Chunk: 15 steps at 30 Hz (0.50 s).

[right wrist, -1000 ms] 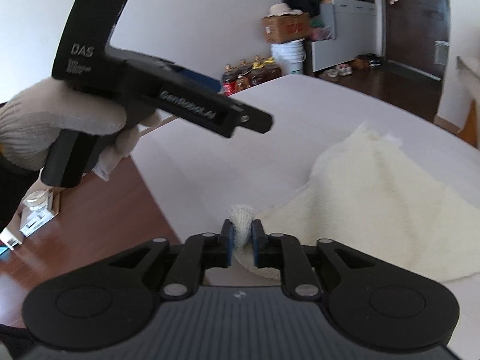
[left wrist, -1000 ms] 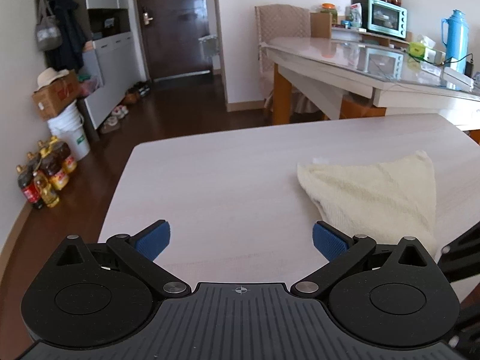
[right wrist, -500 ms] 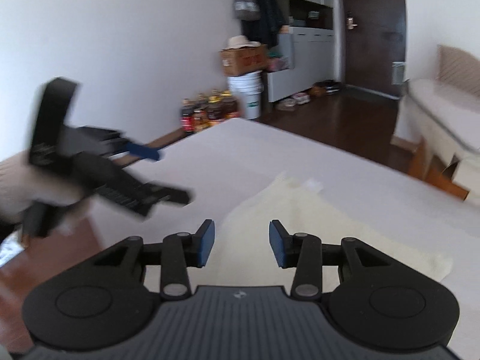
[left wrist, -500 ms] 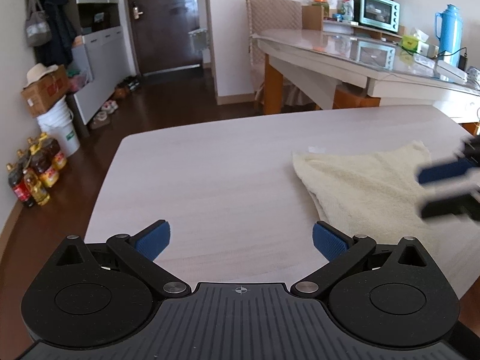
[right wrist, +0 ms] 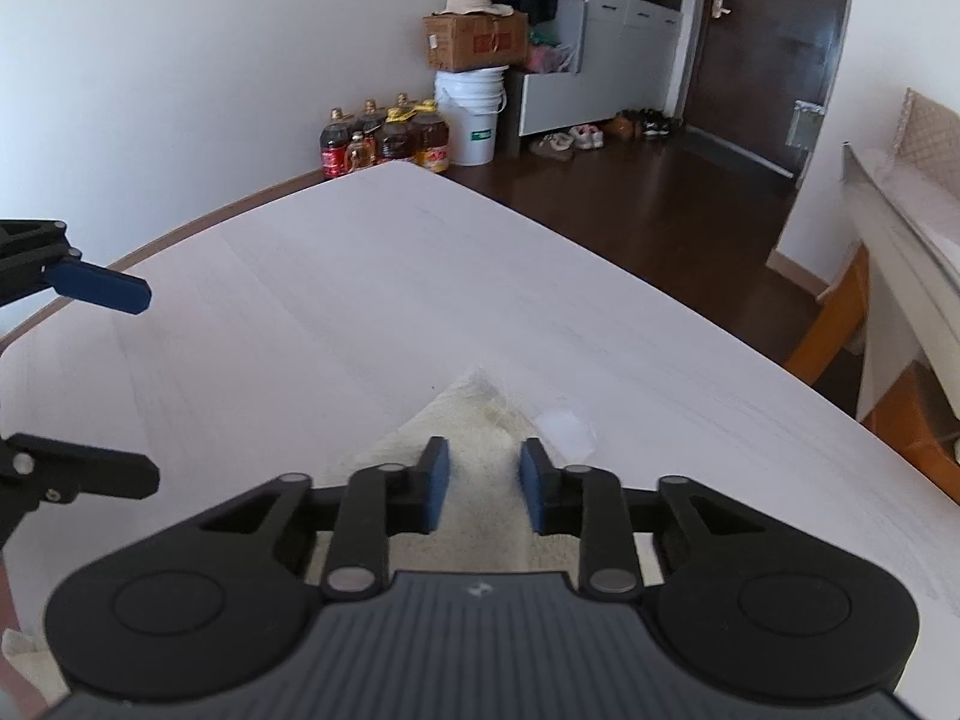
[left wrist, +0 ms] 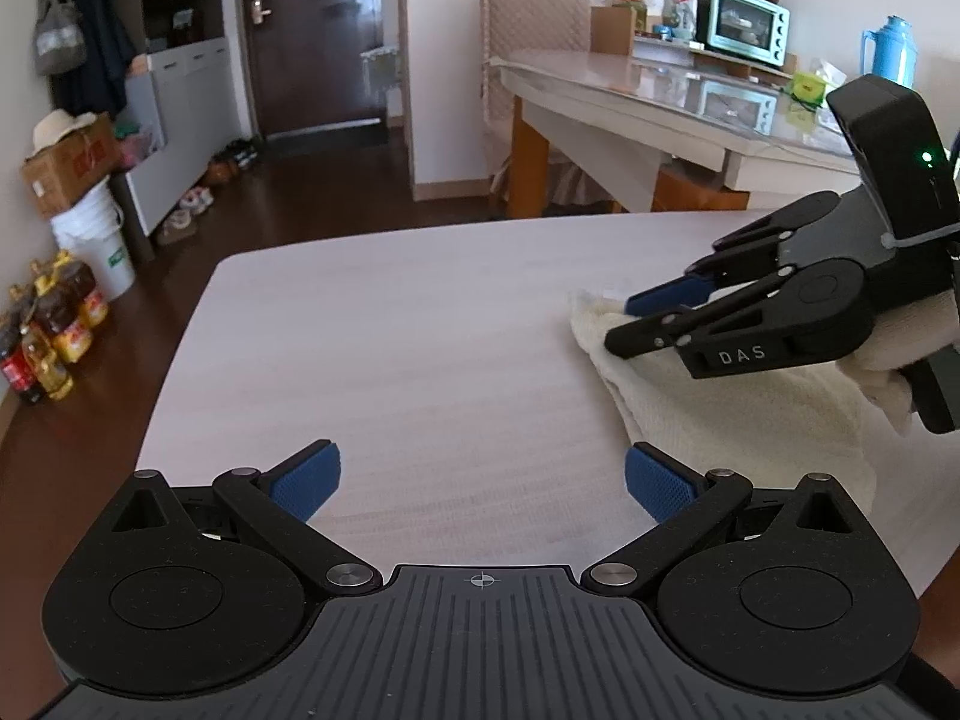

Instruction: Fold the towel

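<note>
A cream towel (left wrist: 720,402) lies folded on the pale wooden table (left wrist: 420,324), at the right in the left wrist view. My right gripper (left wrist: 624,321) is open and hovers low over the towel's far left corner. In the right wrist view that gripper (right wrist: 478,483) frames the towel (right wrist: 474,420) near its pointed corner, with nothing between the pads. My left gripper (left wrist: 478,477) is wide open and empty, above bare table left of the towel's near edge. It also shows at the left edge of the right wrist view (right wrist: 102,378).
A white label (right wrist: 567,429) sticks out beside the towel's corner. The table's left edge drops to dark floor, with oil bottles (left wrist: 48,336) and a white bucket (left wrist: 96,240) by the wall. A dining table (left wrist: 660,102) with a small oven stands behind.
My right gripper let go of the towel corner it was pinching, opened, and swung across to the towel's far left corner. My left gripper stayed open and drew back slightly.
</note>
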Motion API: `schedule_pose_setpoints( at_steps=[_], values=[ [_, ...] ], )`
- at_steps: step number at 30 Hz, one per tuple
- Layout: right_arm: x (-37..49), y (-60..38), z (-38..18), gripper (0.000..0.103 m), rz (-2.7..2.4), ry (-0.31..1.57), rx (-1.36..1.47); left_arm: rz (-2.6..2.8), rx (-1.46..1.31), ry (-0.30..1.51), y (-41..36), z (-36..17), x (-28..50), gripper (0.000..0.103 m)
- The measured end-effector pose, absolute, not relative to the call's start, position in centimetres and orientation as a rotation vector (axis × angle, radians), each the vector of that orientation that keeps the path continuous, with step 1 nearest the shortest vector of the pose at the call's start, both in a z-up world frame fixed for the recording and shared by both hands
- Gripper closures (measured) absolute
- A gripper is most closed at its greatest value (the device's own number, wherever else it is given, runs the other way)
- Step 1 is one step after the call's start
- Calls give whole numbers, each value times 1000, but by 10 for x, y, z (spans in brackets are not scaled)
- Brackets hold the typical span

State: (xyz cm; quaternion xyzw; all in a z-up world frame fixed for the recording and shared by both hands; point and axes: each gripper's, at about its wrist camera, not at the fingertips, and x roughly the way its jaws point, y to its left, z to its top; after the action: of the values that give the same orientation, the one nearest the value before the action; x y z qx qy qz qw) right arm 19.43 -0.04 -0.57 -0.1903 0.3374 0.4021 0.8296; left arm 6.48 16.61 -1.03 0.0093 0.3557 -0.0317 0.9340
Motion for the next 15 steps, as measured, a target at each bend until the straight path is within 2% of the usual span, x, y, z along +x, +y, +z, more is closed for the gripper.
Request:
schedule_pose_setpoints(
  at_steps=[15],
  values=[
    [146,-94,56,101,845,589,-155,-103,62,708,144,-3,74,0]
  ],
)
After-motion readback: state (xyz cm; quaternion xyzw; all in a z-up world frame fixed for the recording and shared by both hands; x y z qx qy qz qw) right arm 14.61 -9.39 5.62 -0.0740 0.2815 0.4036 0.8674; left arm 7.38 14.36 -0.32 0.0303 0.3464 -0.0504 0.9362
